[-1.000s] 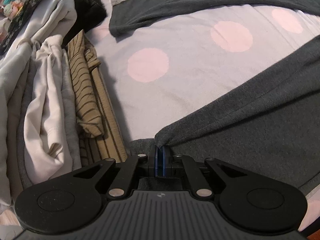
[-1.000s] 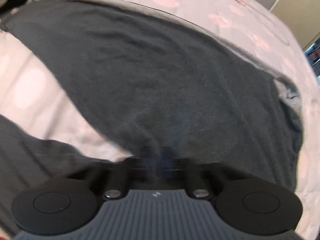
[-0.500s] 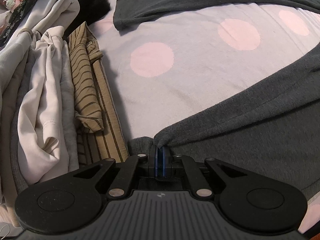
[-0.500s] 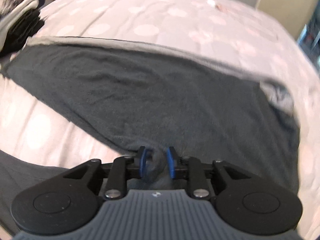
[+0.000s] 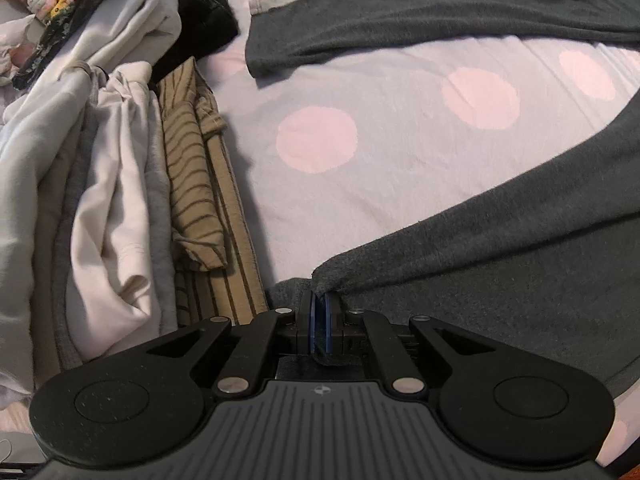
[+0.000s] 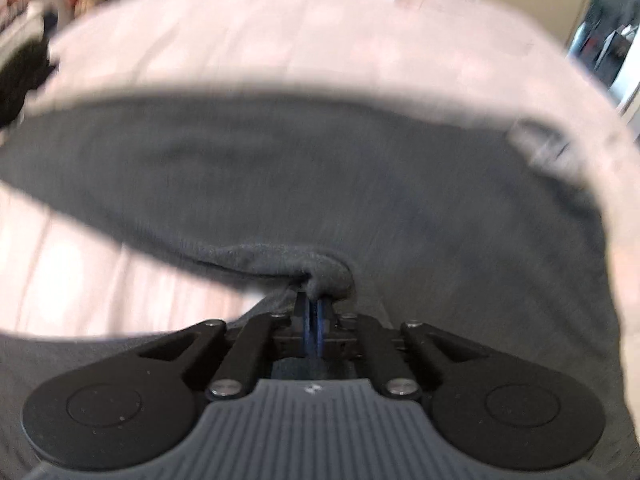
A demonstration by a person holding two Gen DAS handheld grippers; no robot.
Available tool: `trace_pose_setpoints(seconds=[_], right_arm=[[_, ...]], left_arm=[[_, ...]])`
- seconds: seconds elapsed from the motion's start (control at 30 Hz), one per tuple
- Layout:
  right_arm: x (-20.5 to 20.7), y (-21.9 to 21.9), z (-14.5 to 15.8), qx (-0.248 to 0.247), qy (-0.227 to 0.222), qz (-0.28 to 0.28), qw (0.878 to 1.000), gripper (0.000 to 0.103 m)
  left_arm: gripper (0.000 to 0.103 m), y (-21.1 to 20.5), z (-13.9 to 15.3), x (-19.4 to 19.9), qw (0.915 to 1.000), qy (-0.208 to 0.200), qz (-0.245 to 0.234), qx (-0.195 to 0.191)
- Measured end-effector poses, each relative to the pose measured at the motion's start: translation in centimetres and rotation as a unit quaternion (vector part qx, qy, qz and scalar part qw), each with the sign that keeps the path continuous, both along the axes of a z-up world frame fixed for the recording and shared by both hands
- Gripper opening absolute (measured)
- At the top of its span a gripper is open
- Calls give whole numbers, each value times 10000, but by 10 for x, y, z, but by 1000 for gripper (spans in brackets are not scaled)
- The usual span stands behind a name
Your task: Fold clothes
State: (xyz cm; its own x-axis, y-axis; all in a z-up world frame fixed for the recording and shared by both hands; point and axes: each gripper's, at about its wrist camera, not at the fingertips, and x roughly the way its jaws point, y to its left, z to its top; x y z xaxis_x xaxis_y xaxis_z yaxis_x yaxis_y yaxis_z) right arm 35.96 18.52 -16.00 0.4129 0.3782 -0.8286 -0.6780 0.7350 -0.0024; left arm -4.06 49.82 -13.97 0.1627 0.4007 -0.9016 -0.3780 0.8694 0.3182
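Left wrist view
- Left gripper [image 5: 319, 304]: blue pads pressed together, clamping a corner of the dark grey garment [image 5: 500, 264].
- Garment position: spread on the polka-dot bedsheet [image 5: 360, 184], filling the lower right of the view.
- Garment axis: the held edge runs from the pinched corner diagonally up and to the right; the corner points toward the gripper.
- Far part of the garment: a second dark grey band with a pale hem [image 5: 276, 0] lies across the top of the view, running roughly left to right, separated from the held part by bare sheet.
- Clothes pile [image 5: 112, 184]: stacked along the left edge of the bed, with a tan striped garment [image 5: 192, 168] on the side nearest the sheet and a black garment [image 5: 204, 20] farther back.

Right wrist view
- Right gripper [image 6: 315, 312]: blue pads almost touching, with a bunched fold of the dark grey garment [image 6: 360, 184] caught between them.
- Garment position: on the sheet [image 6: 280, 40], spreading ahead of the gripper and to both sides.
- Garment axis: the long dimension runs left to right across the view; the left end tapers to a point.
- Image quality: heavy motion blur; fine detail of the far edge cannot be read.
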Motion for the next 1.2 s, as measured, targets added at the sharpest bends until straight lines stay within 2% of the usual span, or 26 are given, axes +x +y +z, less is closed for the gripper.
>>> trace_pose_setpoints(seconds=[0.1,0.2,0.3,0.37,0.6,0.7,0.77,0.8,0.87,0.93,1.1,1.2], right_arm=[[8,-3,12,185,-126,-178,9996,4],[12,-2,11,177,-185,-295,9992,4],[13,1,5,143,-132,-327,9993,4],[12,2,2,96,55,-181,9998,6],[5,-21,27,114,106,139,9998,17],[2,-42,39,-43,6,188,9998,20],[0,-57,45,-151,-43,211,9997,21],[0,-67,48,-192,-41,188,9996,24],[-1,-88,50,-263,-32,117,9996,29],[-3,-109,53,-370,-77,34,9993,29],[-15,-167,51,-575,-215,-128,9980,29],[-23,-203,51,-825,-436,-25,9956,30]], left_arm=[[5,7,-2,7,9997,-60,221,127],[5,12,-8,15,9993,-35,323,201],[8,8,0,10,9999,-57,-1,154],[18,5,5,6,9997,-72,-218,123],[23,-8,25,-7,9947,-106,-1023,-19],[29,-33,31,-15,9846,194,-1721,-225],[44,-52,30,-20,9744,496,-2174,-278],[47,-61,26,-21,9687,685,-2370,-289],[48,-78,17,-24,9561,1042,-2716,-347],[48,-93,7,-25,9457,1312,-2929,-521],[53,-127,-16,-25,9192,1758,-3397,-938],[52,-142,-33,-20,9103,1994,-3521,-878]])
